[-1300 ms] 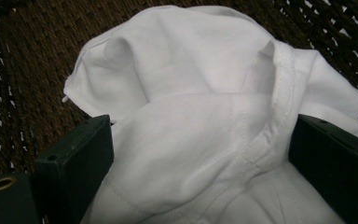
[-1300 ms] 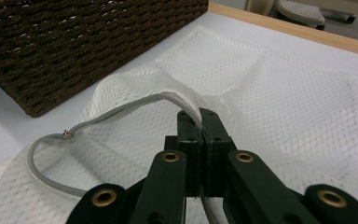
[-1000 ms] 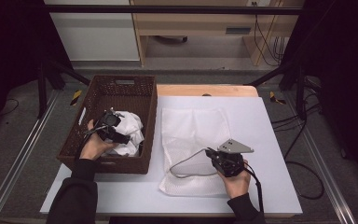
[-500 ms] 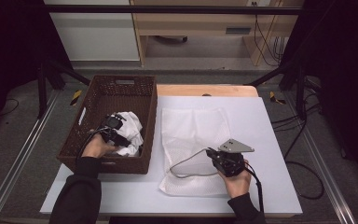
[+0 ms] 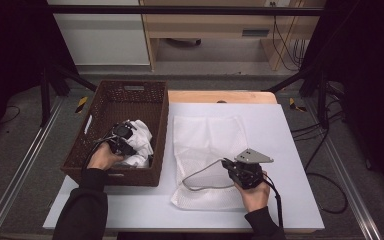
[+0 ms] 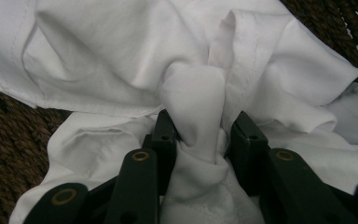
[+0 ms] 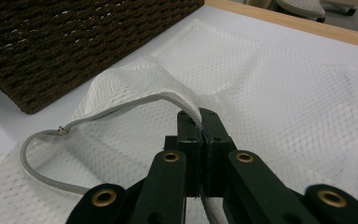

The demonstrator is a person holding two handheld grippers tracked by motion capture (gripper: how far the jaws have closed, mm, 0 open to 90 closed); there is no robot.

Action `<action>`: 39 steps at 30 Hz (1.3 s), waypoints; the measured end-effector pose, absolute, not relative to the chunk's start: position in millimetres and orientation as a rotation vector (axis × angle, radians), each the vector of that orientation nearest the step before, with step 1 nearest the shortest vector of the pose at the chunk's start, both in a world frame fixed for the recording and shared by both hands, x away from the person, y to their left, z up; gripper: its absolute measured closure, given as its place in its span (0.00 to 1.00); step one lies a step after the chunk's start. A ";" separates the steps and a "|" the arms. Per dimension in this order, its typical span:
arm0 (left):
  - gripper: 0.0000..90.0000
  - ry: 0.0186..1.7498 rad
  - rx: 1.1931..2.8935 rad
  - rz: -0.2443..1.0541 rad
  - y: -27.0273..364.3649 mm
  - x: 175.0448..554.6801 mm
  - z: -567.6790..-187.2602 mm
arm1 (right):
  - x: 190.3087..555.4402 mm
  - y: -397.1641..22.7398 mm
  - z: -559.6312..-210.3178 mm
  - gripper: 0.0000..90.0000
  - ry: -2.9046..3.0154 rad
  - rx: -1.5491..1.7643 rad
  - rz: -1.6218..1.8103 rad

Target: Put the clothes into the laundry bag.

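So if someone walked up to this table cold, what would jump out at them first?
Probably the crumpled white cloth in the brown wicker basket at the table's left, where the left gripper has just been closing its jaws and now pinches a bunched fold. Next, the white mesh laundry bag spread flat mid-table, with the right gripper shut on its zipper edge, lifting the opening into a loop.

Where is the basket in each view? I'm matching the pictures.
High view: basket, left of centre.
Left gripper view: weave at left edge.
Right gripper view: upper left.
Shared landmark: mesh bag beside it, high and right gripper views.
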State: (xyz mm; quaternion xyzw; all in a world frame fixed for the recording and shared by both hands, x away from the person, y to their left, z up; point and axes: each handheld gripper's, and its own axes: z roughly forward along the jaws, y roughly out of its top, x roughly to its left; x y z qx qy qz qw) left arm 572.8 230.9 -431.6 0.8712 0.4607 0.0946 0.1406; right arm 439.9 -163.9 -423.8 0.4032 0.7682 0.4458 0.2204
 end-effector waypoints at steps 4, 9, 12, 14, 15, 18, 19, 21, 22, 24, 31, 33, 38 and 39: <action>0.76 1.291 2.499 0.336 229.4 568.4 -426.6 | 439.6 -163.8 -423.7 0.98 2.127 1.119 1.231; 0.76 1.263 2.402 0.454 231.7 562.3 -417.0 | 439.8 -165.0 -423.6 0.98 2.121 1.120 1.233; 0.76 1.253 2.326 0.559 233.2 557.7 -410.6 | 439.7 -165.1 -423.7 0.98 2.122 1.123 1.233; 0.76 1.245 2.266 0.605 235.5 554.1 -405.5 | 439.7 -164.8 -423.7 0.98 2.120 1.120 1.233; 0.76 1.241 2.238 0.640 236.3 552.1 -403.6 | 439.7 -165.1 -423.6 0.98 2.121 1.123 1.234; 0.76 1.226 2.171 0.696 238.6 547.1 -398.6 | 439.8 -165.6 -423.4 0.98 2.118 1.122 1.237; 0.76 1.215 2.151 0.712 239.5 545.3 -396.9 | 439.6 -165.6 -423.2 0.98 2.117 1.128 1.237; 0.76 1.201 2.104 0.746 241.3 542.0 -394.1 | 439.9 -166.3 -423.1 0.98 2.117 1.123 1.237; 0.76 1.193 2.074 0.765 242.6 540.1 -392.4 | 439.9 -166.3 -423.0 0.98 2.117 1.124 1.238; 0.76 1.184 1.998 0.794 246.4 536.2 -388.7 | 439.9 -166.3 -423.1 0.98 2.117 1.124 1.238; 0.76 1.172 1.827 0.855 255.7 528.5 -378.8 | 440.6 -166.3 -423.2 0.98 2.116 1.124 1.240; 0.76 1.169 1.795 0.866 257.8 526.9 -375.9 | 440.5 -166.4 -423.0 0.98 2.116 1.124 1.239; 0.76 1.159 1.727 0.894 262.2 522.3 -366.4 | 440.7 -166.5 -423.1 0.98 2.115 1.124 1.239; 0.76 1.158 1.712 0.897 262.8 521.3 -363.8 | 440.8 -166.6 -423.1 0.98 2.115 1.125 1.240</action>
